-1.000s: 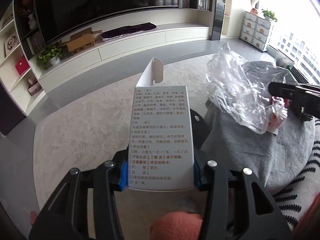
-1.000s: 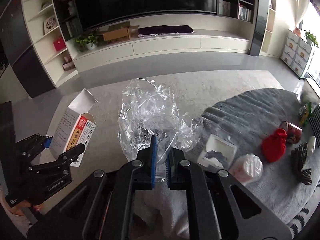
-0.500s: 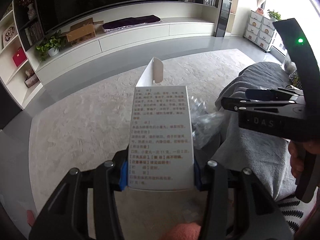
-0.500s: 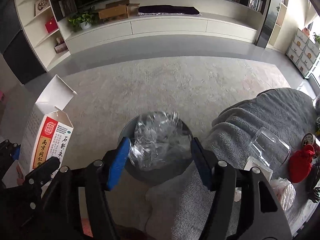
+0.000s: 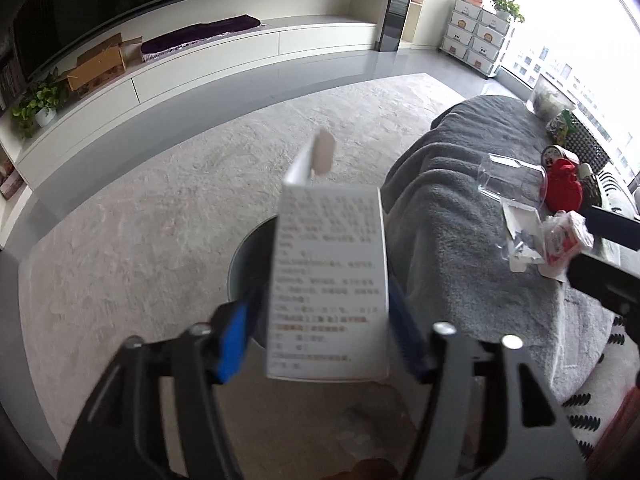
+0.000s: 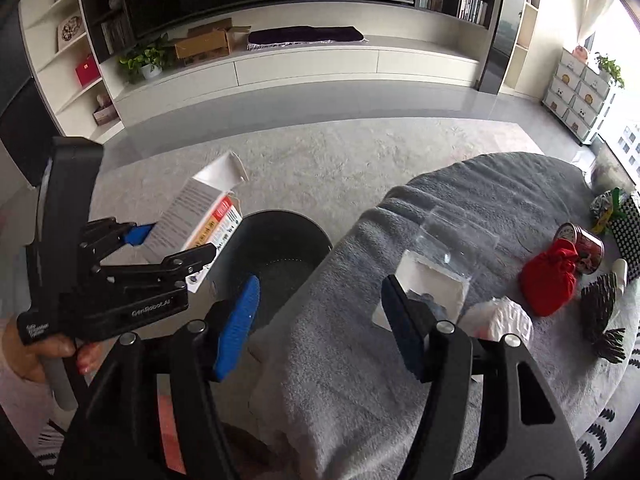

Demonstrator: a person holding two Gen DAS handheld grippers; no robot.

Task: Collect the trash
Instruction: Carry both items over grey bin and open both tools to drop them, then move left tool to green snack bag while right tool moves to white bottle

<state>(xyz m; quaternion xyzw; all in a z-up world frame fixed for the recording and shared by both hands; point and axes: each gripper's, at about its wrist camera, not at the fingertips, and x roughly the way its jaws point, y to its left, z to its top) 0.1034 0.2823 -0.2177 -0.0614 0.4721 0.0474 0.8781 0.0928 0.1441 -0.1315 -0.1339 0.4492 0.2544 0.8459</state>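
The left gripper (image 5: 320, 344) has just spread its blue pads (image 5: 232, 342) wide, and the white carton (image 5: 328, 284) sits loose between them with a gap on either side, right above the dark round bin (image 6: 280, 248) on the pale carpet (image 5: 160, 220). The carton is a tall, slim cardboard box, its top flap standing open; one broad face carries rows of small printed text, blurred here, while the side seen from the right wrist camera shows a red and orange label. The right gripper (image 6: 320, 320) stands open with nothing in it, over the edge of the grey blanket (image 6: 400, 360) beside the bin. A red pouch (image 6: 550, 280) and a tin can (image 6: 580, 242) lie further along the blanket.
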